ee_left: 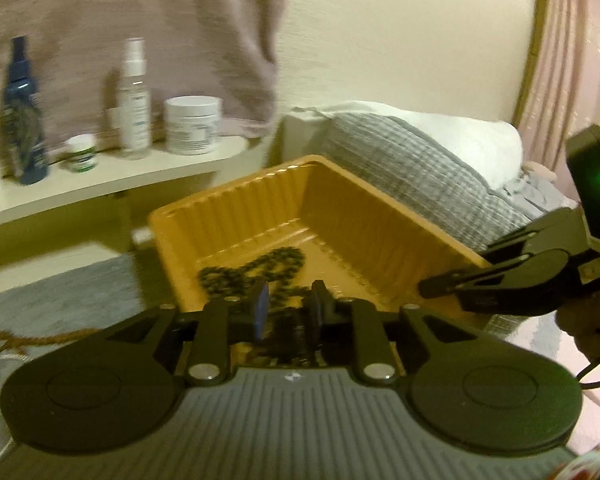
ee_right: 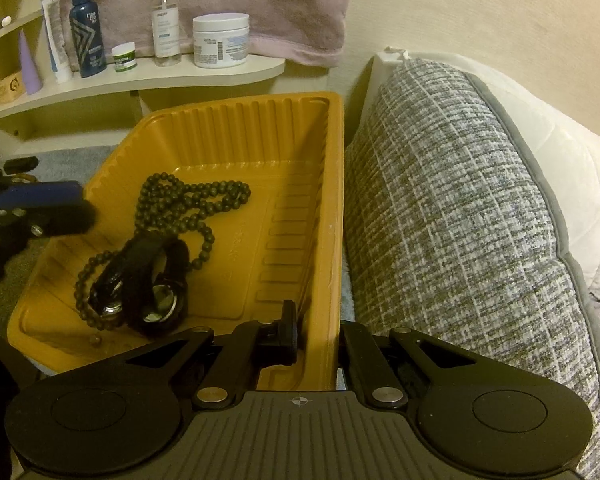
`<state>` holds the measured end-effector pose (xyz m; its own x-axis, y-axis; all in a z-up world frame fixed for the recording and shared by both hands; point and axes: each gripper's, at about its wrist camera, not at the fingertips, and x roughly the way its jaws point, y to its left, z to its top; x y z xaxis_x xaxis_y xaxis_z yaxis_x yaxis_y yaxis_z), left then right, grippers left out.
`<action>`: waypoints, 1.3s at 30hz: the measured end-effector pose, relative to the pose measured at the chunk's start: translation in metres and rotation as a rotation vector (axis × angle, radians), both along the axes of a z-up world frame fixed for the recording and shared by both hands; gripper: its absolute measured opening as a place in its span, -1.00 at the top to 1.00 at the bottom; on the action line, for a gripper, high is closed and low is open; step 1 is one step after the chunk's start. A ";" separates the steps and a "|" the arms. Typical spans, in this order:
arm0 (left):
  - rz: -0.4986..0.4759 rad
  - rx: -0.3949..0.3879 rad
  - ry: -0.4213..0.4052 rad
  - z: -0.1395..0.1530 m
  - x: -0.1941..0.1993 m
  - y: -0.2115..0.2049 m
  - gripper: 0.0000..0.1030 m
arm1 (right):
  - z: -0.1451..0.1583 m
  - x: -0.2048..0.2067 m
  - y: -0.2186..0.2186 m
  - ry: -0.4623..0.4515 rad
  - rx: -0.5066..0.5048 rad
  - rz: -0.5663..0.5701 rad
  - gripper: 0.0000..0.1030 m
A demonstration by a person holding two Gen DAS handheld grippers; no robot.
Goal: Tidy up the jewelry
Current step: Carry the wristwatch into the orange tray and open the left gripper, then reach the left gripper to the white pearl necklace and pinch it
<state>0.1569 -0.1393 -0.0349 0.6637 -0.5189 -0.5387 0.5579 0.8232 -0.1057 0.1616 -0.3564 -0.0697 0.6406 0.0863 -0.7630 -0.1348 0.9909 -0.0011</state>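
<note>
**Tray steadied, jewelry already inside**

Gripping the tray's near right rim, the right gripper [ee_right: 314,332] has one finger inside the wall and the other outside it, closed on the thin plastic edge. That yellow tray [ee_right: 300,184] holds the jewelry: a dark watch [ee_right: 148,288] lies near its near left corner, on top of a string of dark beads [ee_right: 192,200] that loops from there toward the tray's middle. One loose bead seems to sit by the near wall.

At the tray's left edge the left gripper [ee_left: 288,304] hovers with its blue-padded fingers a little apart and nothing between them, pointing over the near wall at the beads.

As a judgement, the step in hand is placing or settling pieces in the tray while the right side steadies it. Next, the left gripper would need to reach for another piece, or tidy the tangled beads, without tipping the light tray.

Beyond the tray's right edge leans a grey woven cushion [ee_right: 460,220]; past its far edge a shelf [ee_right: 140,80] carries bottles and jars.
</note>
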 end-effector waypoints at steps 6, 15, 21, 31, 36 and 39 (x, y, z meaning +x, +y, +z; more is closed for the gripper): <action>0.111 0.014 -0.006 -0.001 -0.001 0.036 0.60 | 0.000 0.002 0.000 0.015 0.004 0.005 0.93; 0.292 0.052 0.006 -0.011 -0.001 0.096 0.56 | 0.000 0.007 -0.001 0.035 -0.005 0.024 0.93; 0.383 0.093 0.017 -0.019 -0.005 0.130 0.55 | -0.001 0.011 -0.001 0.048 -0.011 0.039 0.92; 0.504 0.174 0.046 -0.036 -0.013 0.177 0.49 | -0.001 0.016 -0.001 0.063 -0.026 0.060 0.92; 0.506 0.223 0.047 -0.045 -0.013 0.182 0.49 | -0.001 0.017 0.000 0.063 -0.036 0.066 0.92; 0.450 0.267 0.042 -0.049 -0.012 0.177 0.49 | 0.000 0.017 0.000 0.064 -0.038 0.067 0.92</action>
<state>0.1448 0.0375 -0.0837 0.7644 -0.0283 -0.6441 0.1429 0.9816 0.1264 0.1785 -0.3562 -0.0700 0.5845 0.0979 -0.8055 -0.2021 0.9790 -0.0277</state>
